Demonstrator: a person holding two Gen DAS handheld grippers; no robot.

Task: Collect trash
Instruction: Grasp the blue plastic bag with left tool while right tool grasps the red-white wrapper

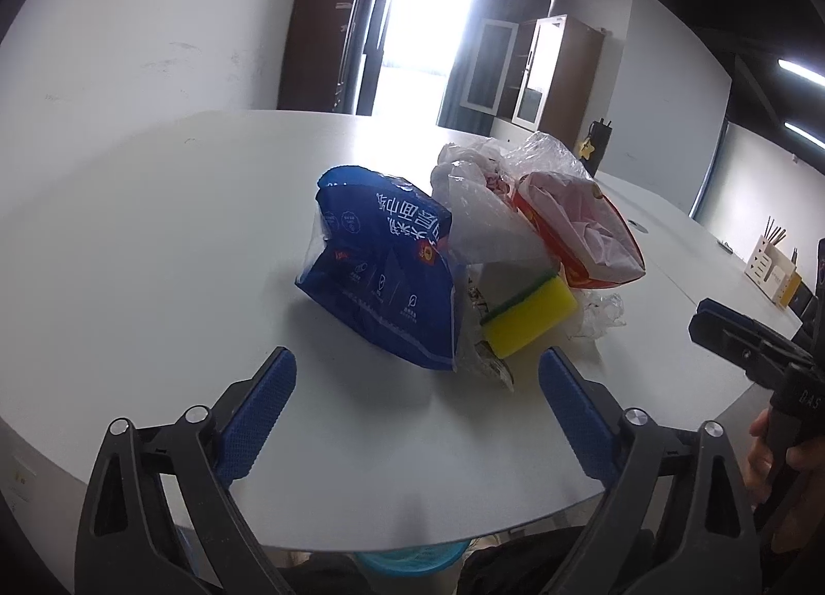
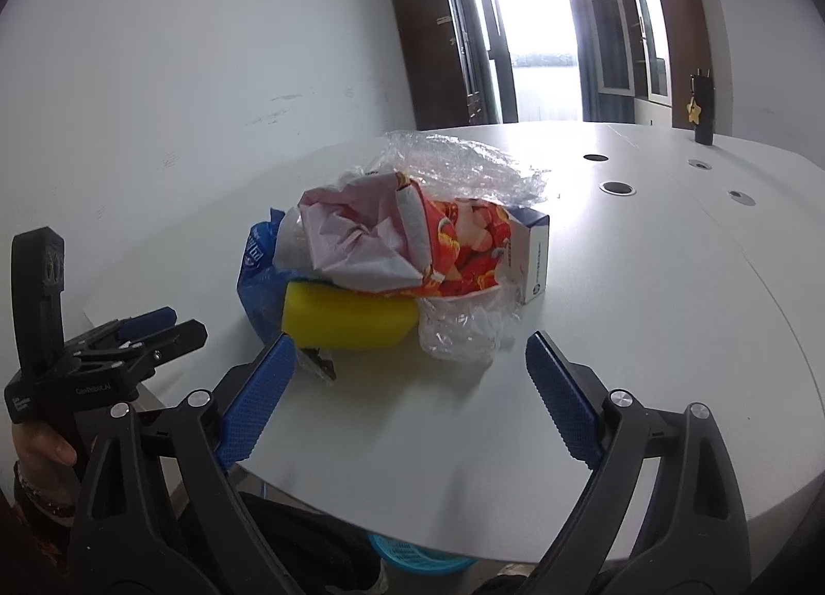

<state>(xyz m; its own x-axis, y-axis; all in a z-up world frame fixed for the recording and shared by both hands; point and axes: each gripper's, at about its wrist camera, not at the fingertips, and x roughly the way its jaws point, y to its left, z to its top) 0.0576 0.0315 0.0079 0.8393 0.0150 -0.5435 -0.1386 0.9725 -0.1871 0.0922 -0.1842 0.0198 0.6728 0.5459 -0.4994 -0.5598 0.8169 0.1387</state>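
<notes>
A heap of trash lies on the white table (image 1: 154,244): a blue printed bag (image 1: 376,265), a yellow sponge (image 1: 531,316) with a green back, a red patterned bag (image 1: 588,239) stuffed with pink paper, and clear plastic wrap (image 1: 490,203). My left gripper (image 1: 417,360) is open just short of the blue bag, with nothing between its fingers. In the right wrist view the sponge (image 2: 345,319), the red bag (image 2: 464,249), a small white and blue box (image 2: 531,254) and crumpled clear film (image 2: 459,332) show. My right gripper (image 2: 410,340) is open in front of the sponge and film.
A teal basket (image 1: 407,561) sits below the table's near edge, mostly hidden. A black bottle with a yellow star (image 2: 702,105) stands at the far end. Round cable holes (image 2: 617,188) dot the tabletop. A wooden holder (image 1: 771,265) stands far right.
</notes>
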